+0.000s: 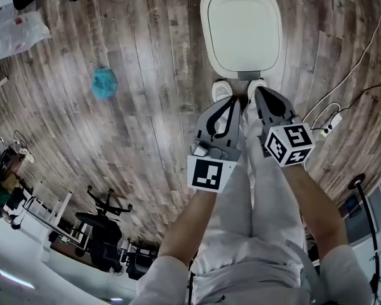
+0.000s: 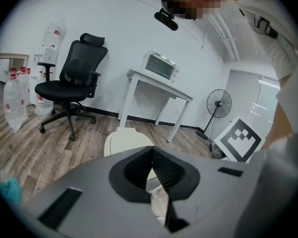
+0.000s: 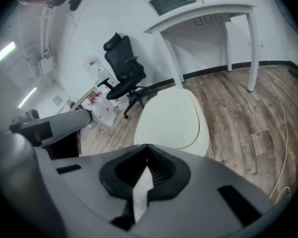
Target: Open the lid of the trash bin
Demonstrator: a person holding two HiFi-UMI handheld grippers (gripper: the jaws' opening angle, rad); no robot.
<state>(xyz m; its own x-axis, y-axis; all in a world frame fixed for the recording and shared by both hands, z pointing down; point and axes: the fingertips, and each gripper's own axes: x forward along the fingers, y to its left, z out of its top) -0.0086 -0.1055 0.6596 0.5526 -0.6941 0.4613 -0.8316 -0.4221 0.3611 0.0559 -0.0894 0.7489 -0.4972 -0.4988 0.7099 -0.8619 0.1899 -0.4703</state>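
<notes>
You are holding the left gripper (image 1: 233, 102) clenched. In the left gripper view its ribbed pads (image 2: 166, 170) are meeting at the tips, and nothing is sitting between them. You are holding the right gripper (image 1: 259, 93) clenched in the same way, its jaws closing to a point on nothing. The two grippers are pointing forward side by side, just apart from each other, with the right one reaching slightly further ahead. Both are hanging above your shoes (image 1: 222, 90).

The trash bin (image 1: 241, 27) is standing on the wooden floor (image 1: 152, 62) directly ahead of the shoes. Its white lid is lying flat and closed on top. Both gripper views are showing the bin just beyond and below the jaw tips. Neither gripper is touching it.

Further out, a small blue object (image 1: 104, 83) is lying on the floor to your left, well apart from the bin. A white cable (image 1: 362, 56) is running across the floor on your right toward a power strip (image 1: 331, 124). Behind the bin a white table (image 2: 159, 86) is standing against the wall, carrying a toaster oven (image 2: 161, 66). A black office chair (image 2: 72, 81) is standing to the left of the table, with water bottles (image 2: 14, 100) near it. A pedestal fan (image 2: 217, 105) is standing to the right of the table.
</notes>
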